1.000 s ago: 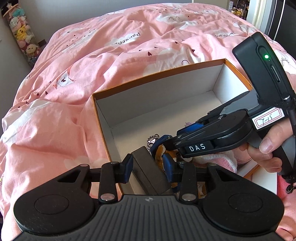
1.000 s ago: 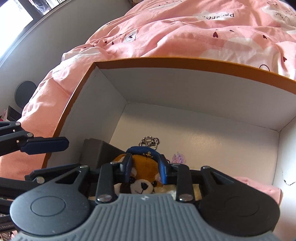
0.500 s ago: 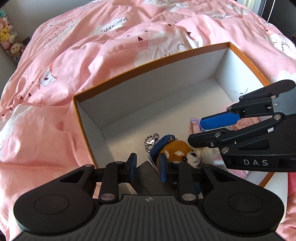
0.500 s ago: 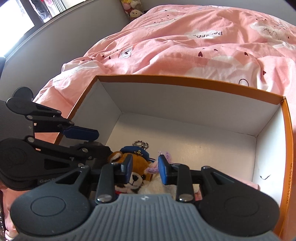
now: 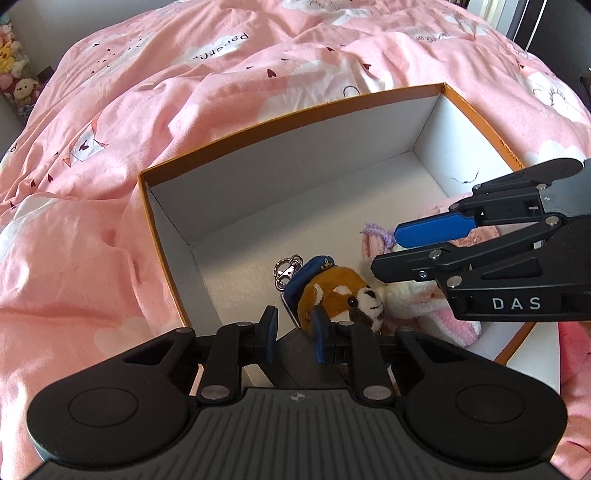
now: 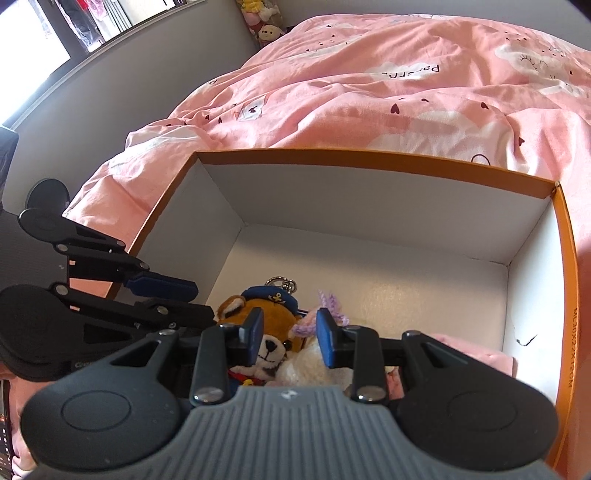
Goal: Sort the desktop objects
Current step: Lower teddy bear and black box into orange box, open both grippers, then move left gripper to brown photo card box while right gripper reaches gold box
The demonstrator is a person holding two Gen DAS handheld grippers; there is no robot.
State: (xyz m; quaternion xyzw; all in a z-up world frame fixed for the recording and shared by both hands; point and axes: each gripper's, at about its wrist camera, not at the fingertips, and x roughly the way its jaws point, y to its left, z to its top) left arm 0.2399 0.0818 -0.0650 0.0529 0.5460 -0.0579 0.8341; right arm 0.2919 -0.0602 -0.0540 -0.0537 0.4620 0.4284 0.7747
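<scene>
Both hand-held grippers, left (image 5: 293, 330) and right (image 6: 289, 336), are parted and hold nothing, above the box (image 5: 288, 118). Bear (image 5: 338, 291) and knit toy (image 5: 417, 295) lie inside. Box sits on bed's pink duvet (image 5: 147, 92); grey wall (image 6: 129, 85), plushies (image 6: 264, 22) beyond.

The box (image 5: 476, 114) has an orange rim and outside, and plain white inside walls and floor. In it lies a plush bear (image 5: 340, 295), brown with a white muzzle, wearing a navy blue cap with a small gold badge. Beside it is a soft toy (image 5: 417, 299) in cream and pink, with what looks like lilac yarn. The bedspread (image 5: 184, 92) is pink, patterned with white clouds and small dark hearts.
</scene>
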